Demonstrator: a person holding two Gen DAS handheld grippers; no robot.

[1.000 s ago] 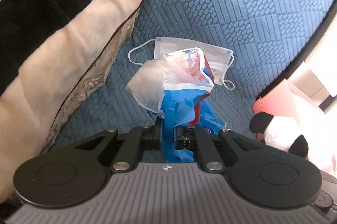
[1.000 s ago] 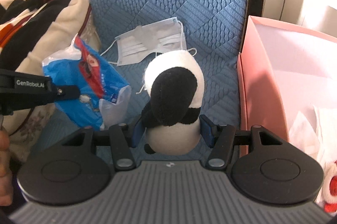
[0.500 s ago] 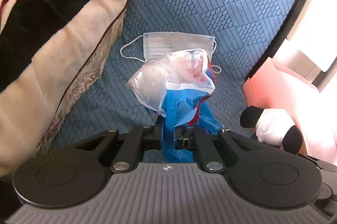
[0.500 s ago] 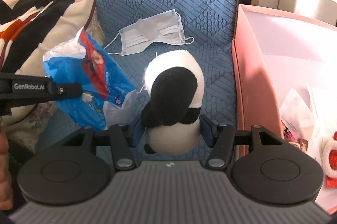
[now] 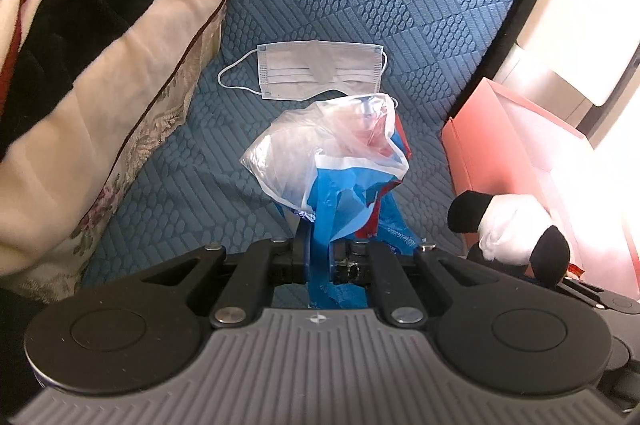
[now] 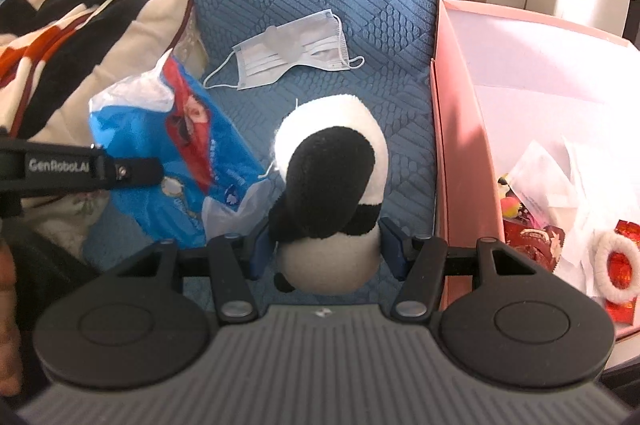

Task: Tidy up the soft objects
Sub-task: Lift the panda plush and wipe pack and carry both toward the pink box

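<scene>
Left wrist view: the left hand-held gripper [image 5: 318,257] is clamped tight on a crumpled blue, red and clear plastic bag [image 5: 332,165], whose loose upper part billows up and forward from the pinch point, clear of the blue quilted sofa seat [image 5: 360,5]. Taking the pink box [image 6: 460,145] as the landmark, the bag hangs well off the box's open side toward the blankets, and a pale face mask [image 6: 292,51] lies flat on the seat farther back, apart from the box wall. The right hand-held gripper [image 6: 326,247] grips a black-and-white plush toy [image 6: 332,185] — its blue pads press on the toy's lower body from both sides, and the rounded white head stands up beyond the fingertips. This toy sits just beside the box's near wall, not yet over its rim. Inside the box lie white paper or plastic wrapping and some red items [image 6: 616,265], too jumbled to name. A folded blanket [image 5: 80,45] in cream, black and orange is heaped on the far side of the seat from the box, with the bag between it and the toy.
</scene>
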